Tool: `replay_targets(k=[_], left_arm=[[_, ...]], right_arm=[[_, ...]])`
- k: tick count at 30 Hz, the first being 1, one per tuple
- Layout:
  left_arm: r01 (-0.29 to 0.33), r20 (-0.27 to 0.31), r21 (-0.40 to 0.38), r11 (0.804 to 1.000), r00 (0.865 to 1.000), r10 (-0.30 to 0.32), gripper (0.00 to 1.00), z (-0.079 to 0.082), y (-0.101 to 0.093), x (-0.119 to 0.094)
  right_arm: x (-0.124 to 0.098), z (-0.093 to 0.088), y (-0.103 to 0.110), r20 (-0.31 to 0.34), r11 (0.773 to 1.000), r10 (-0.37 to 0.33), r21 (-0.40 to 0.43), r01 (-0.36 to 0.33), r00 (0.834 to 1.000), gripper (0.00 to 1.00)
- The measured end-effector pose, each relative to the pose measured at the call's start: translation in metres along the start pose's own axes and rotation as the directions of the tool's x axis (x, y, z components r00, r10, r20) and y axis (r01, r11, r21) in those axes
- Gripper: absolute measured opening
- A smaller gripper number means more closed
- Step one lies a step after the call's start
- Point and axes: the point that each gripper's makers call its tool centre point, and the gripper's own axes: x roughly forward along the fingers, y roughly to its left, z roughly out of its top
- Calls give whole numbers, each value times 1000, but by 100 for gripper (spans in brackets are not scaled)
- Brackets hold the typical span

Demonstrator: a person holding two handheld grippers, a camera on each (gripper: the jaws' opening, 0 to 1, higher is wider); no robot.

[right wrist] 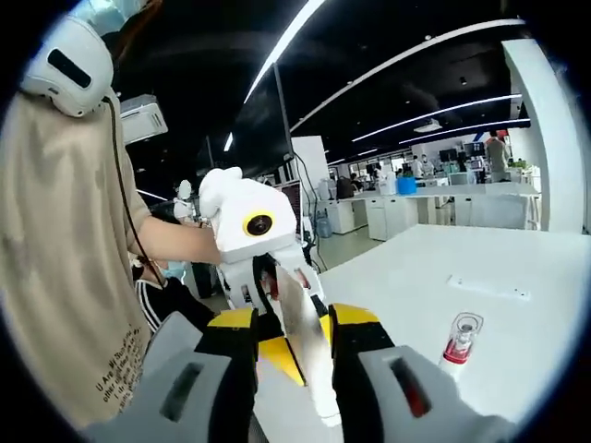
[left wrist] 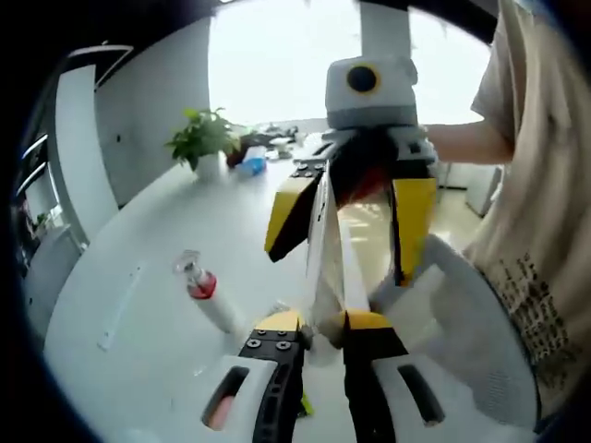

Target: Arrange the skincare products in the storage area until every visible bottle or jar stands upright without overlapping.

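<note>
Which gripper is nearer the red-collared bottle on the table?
Can't tell. Both the left gripper and right gripper clamp one white tube above the table, apart from the bottle.

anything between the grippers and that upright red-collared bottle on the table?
Nothing on the table blocks the bottle, but both the left gripper and the right gripper are shut on one white tube, so neither is free.
</note>
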Motion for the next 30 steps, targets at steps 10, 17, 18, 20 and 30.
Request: replay_targets(k=[10, 17, 18, 20, 30], left_arm=[[-25, -14, -9, 1000, 1000, 25, 11, -11, 34, 8], [-48, -40, -2, 999, 998, 48, 11, -21, 59, 14], [-53, -41, -3, 999, 998, 53, 11, -22, 63, 14], [-63, -43, -3, 998, 997, 63, 11, -23, 70, 15], [-113, -49, 8, 994, 992, 113, 11, -27, 110, 24]], right_arm=[[-8, -21, -12, -14, 991, -117, 57, 117, 993, 56], [-18, -41, -25, -56, 972, -217, 83, 221, 975, 69], [-20, -44, -27, -50, 967, -234, 94, 238, 971, 71], [-23, -47, -29, -45, 960, -254, 111, 257, 966, 73], [-28, -86, -28, -122, 934, -310, 149, 326, 943, 82]])
